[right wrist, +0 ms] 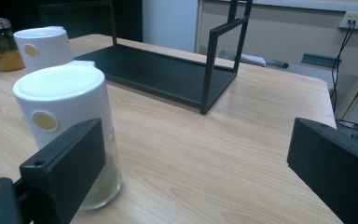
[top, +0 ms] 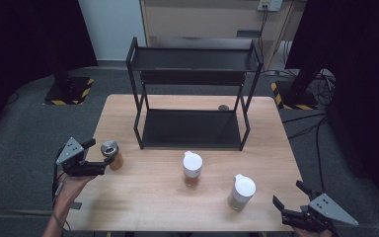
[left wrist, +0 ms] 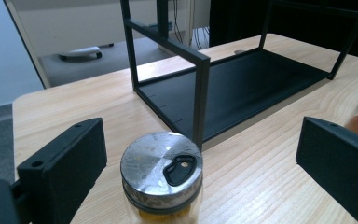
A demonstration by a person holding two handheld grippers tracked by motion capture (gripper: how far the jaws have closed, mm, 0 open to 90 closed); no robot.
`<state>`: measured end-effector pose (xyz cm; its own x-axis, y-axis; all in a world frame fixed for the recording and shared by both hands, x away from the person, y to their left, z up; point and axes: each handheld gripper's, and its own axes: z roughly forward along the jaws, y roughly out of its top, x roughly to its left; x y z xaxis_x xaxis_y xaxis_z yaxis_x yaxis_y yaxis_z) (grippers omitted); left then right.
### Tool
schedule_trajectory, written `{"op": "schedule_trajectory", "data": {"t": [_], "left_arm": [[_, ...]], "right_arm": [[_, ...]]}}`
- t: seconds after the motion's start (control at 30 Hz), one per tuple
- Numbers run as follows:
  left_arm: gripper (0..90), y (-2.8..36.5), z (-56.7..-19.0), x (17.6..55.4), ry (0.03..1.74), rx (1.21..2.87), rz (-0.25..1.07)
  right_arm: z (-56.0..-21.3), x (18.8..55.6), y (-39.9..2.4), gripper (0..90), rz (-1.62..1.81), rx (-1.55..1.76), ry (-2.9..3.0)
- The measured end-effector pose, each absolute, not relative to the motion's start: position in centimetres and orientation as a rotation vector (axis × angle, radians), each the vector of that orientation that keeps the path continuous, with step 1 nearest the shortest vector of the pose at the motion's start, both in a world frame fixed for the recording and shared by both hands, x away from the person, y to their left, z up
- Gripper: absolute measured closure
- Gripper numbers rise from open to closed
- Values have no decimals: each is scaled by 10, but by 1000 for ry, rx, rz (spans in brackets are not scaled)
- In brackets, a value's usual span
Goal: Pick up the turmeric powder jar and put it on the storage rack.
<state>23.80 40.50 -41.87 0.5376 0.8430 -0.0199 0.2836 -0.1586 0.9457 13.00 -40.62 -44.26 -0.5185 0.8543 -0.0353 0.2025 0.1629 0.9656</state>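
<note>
A small jar with a silver metal lid [top: 110, 153] and amber contents stands near the table's left edge. My left gripper [top: 100, 152] is open, its jaws on either side of this jar [left wrist: 162, 175], not touching it. Two white-capped glass jars stand in front of the shelf rack, one in the middle [top: 192, 168] and one further right [top: 241, 191]. My right gripper [top: 288, 194] is open at the table's front right corner. The nearer white-capped jar [right wrist: 65, 126] stands just beyond the right gripper's left jaw, outside the gap. The other white-capped jar [right wrist: 44, 45] stands behind it.
A black two-tier metal shelf rack [top: 192, 129] stands at the back middle of the wooden table [top: 153, 197], both tiers bare. A small dark round object [top: 223, 107] lies on the table behind the rack. Black curtains, cables and stand bases surround the table.
</note>
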Motion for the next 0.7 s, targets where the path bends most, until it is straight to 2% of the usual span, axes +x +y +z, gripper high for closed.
{"op": "schedule_trajectory", "data": {"t": [0.43, 0.7], "left_arm": [[34, 406, -437, 260, 1019, 1719, 636], [93, 410, -451, 268, 1025, 1707, 629]], "right_arm": [[-443, 130, -406, 45, 1385, 1002, 1838], [-443, 130, -406, 45, 1386, 1002, 1838]]}}
